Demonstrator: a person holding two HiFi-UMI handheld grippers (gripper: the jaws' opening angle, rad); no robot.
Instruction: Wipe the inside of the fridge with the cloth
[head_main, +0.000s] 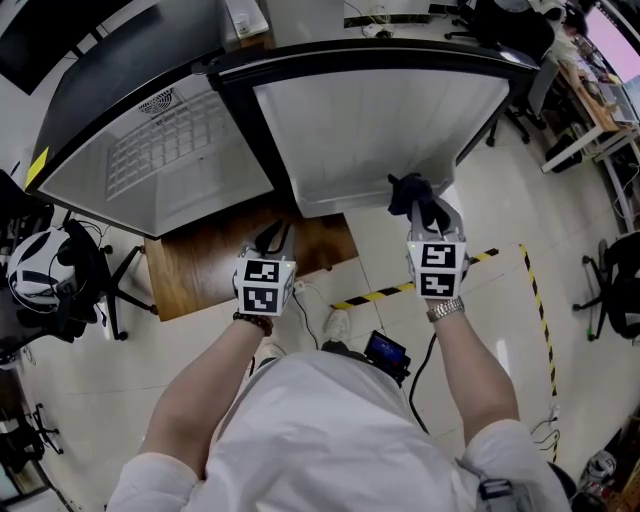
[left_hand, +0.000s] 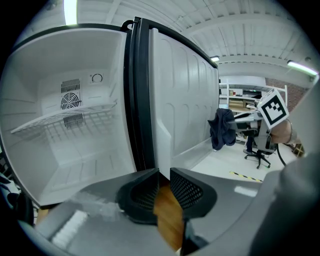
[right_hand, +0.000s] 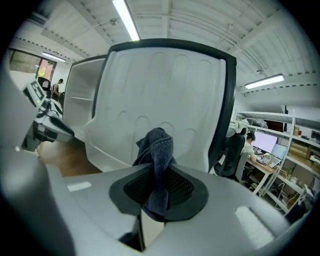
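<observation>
now, head view from above: your right gripper (head_main: 426, 212) is clenched on the dark blue cloth (head_main: 412, 193), which is pinched between the two jaws and bunches up above their tips. the cloth hangs before the white inner liner of the open fridge door (head_main: 380, 130), close to the liner's lower edge and toward the door's free side; whether it touches the liner cannot be told. your right gripper view confirms the grasp: the jaws are together on a fold of the cloth, with the door's moulded panel filling the background.

your left gripper (head_main: 272, 240) is released. its jaws stand a little apart with nothing between them, and through the narrow gap your left gripper view shows only the brown wooden platform (head_main: 230, 262) on which the fridge (head_main: 105, 195) stands. this gripper hovers over the platform's front edge, just below the black frame where door and cabinet meet.

the cabinet is open at the left. a white wire shelf (left_hand: 65, 117) spans it, and a round fan vent (left_hand: 70, 101) sits on the back wall just above the shelf. neither gripper is inside the cabinet.

yellow-and-black floor tape (head_main: 400, 290) runs on the floor beneath your right hand.
</observation>
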